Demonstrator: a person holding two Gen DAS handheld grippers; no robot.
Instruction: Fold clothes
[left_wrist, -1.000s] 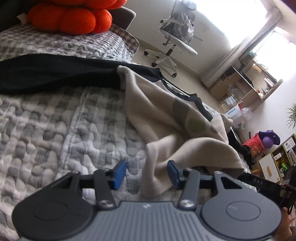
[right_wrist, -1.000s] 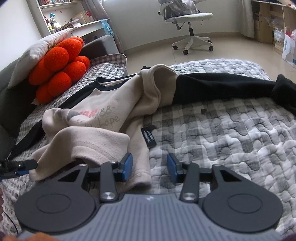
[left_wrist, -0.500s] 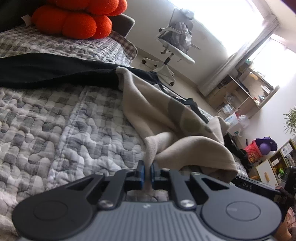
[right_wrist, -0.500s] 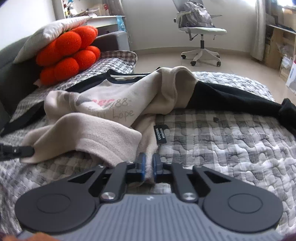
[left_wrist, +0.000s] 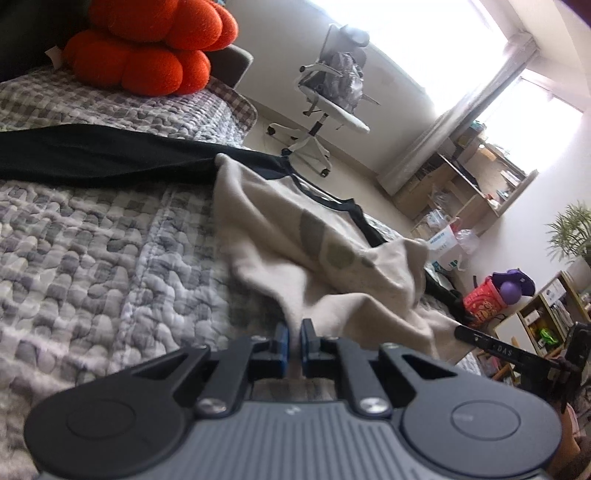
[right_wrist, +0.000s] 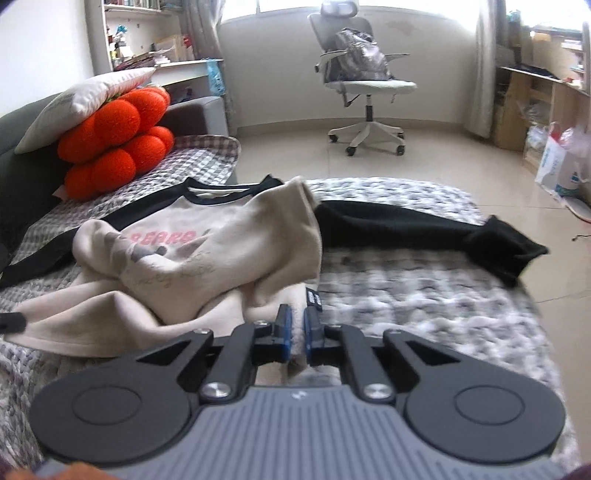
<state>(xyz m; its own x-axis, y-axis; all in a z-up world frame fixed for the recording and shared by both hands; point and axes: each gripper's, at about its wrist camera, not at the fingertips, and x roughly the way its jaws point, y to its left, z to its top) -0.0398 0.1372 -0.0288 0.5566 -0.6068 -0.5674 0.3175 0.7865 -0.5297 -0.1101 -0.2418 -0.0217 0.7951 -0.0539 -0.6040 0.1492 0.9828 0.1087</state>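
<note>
A beige sweatshirt (left_wrist: 332, 251) (right_wrist: 207, 254) with black sleeves and pink lettering lies crumpled on the grey quilted bed (left_wrist: 92, 251). My left gripper (left_wrist: 294, 334) is shut on a pinch of its beige hem, which rises in a taut fold from the blue pads. My right gripper (right_wrist: 297, 325) is shut on another part of the beige hem, beside a small black label (right_wrist: 314, 297). One black sleeve (right_wrist: 424, 229) stretches across the quilt (right_wrist: 406, 295) to the right; in the left wrist view the black sleeve (left_wrist: 103, 155) runs along the far side.
An orange ball-shaped cushion (right_wrist: 114, 140) (left_wrist: 147, 48) and a white pillow (right_wrist: 81, 99) sit at the head of the bed. A white office chair (right_wrist: 365, 88) stands on the tiled floor beyond. Shelves (left_wrist: 461, 184) and bags (left_wrist: 484, 302) line the wall.
Both grippers closed on the beige hem, then rose and drew back, lifting the fabric off the quilt and bunching the sweatshirt's body.
</note>
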